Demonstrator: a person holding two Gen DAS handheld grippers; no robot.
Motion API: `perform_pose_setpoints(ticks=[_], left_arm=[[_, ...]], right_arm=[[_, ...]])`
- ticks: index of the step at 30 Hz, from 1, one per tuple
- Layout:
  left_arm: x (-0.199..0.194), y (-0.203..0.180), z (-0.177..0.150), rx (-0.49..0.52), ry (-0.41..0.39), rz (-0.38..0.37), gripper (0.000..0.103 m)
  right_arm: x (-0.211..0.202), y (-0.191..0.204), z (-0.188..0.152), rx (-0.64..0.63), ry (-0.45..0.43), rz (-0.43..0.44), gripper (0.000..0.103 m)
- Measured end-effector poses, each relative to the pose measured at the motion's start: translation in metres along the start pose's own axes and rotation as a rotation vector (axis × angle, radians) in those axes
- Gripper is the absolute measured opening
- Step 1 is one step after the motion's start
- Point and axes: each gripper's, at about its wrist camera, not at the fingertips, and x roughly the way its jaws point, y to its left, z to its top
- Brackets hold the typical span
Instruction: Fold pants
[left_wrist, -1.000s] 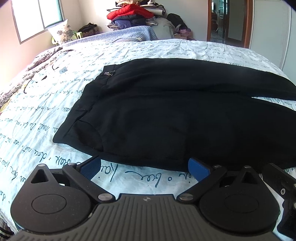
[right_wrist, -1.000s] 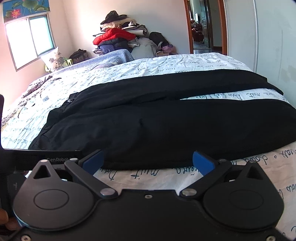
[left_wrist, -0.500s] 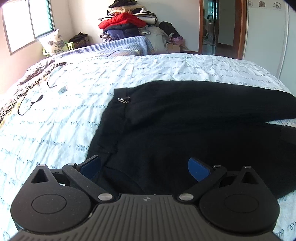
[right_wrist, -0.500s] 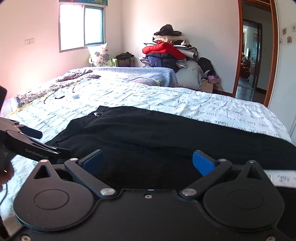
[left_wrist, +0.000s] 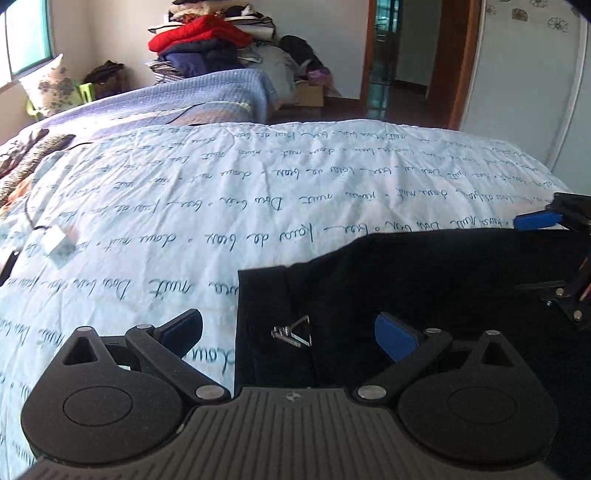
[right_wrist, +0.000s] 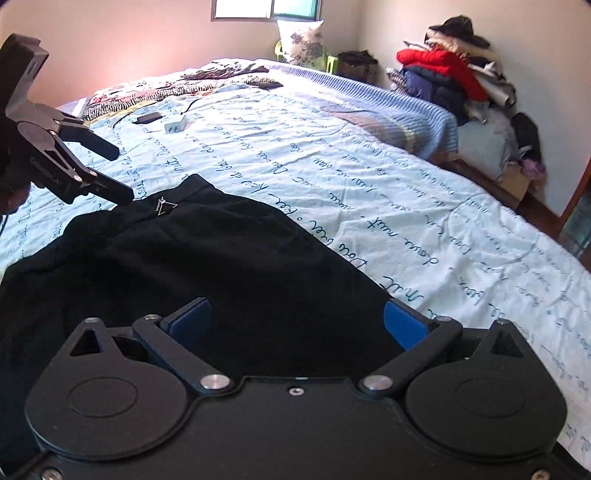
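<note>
Black pants (left_wrist: 424, 280) lie flat on the pale blue sheet (left_wrist: 258, 184) printed with handwriting. A metal clasp (left_wrist: 291, 332) sits by the waistband's far corner. My left gripper (left_wrist: 288, 330) is open just above that corner, the clasp between its blue pads. In the right wrist view the pants (right_wrist: 207, 258) fill the lower left, and my right gripper (right_wrist: 297, 325) is open over their far edge with nothing held. The left gripper (right_wrist: 118, 171) shows there at upper left, open beside the clasp (right_wrist: 162, 206). The right gripper's fingers (left_wrist: 535, 221) show at the left wrist view's right edge.
A white charger (right_wrist: 175, 127) with a dark cable lies on the sheet to the left. A blue knitted blanket (left_wrist: 184, 99) covers the bed's far side. A pile of clothes (left_wrist: 207, 40) stands against the wall, and a doorway (left_wrist: 399, 55) opens at the back right.
Both grippers have travelled from the bed's near side across the pants to their far edge. The left now sits over the waistband corner; the right view has swung to the left.
</note>
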Motion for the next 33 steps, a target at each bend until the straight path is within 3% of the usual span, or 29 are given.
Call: perform_pose_setpoints(ticks=[6, 12, 17, 20, 22, 24, 25, 27, 33], left_arm=[[0.055, 0.037, 0.021, 0.036, 0.012, -0.192, 0.1], [0.091, 0.05, 0.025, 0.068, 0.037, -0.305, 0.099], [0.111, 0.047, 0.024, 0.086, 0.157, -0.436, 0.099], [0.108, 0.049, 0.02, 0.103, 0.149, -0.438, 0.094], [0.104, 0.054, 0.019, 0.079, 0.128, -0.409, 0.08], [0.101, 0.063, 0.02, 0.036, 0.118, -0.371, 0.048], [0.102, 0.067, 0.02, 0.002, 0.128, -0.369, 0.046], [0.099, 0.071, 0.02, -0.042, 0.123, -0.364, 0.042], [0.068, 0.038, 0.021, 0.05, -0.001, -0.219, 0.031]], right_arm=[[0.051, -0.047, 0.022, 0.023, 0.08, 0.13, 0.101], [0.082, -0.076, 0.024, 0.035, 0.185, 0.205, 0.1], [0.095, -0.089, 0.023, 0.032, 0.242, 0.253, 0.092], [0.095, -0.09, 0.023, 0.012, 0.245, 0.264, 0.078], [0.093, -0.09, 0.024, 0.009, 0.235, 0.282, 0.056], [0.089, -0.087, 0.025, -0.009, 0.223, 0.28, 0.037], [0.088, -0.085, 0.026, -0.018, 0.222, 0.281, 0.026], [0.086, -0.077, 0.027, -0.049, 0.214, 0.27, 0.015], [0.071, -0.04, 0.027, -0.178, 0.189, 0.111, 0.007]])
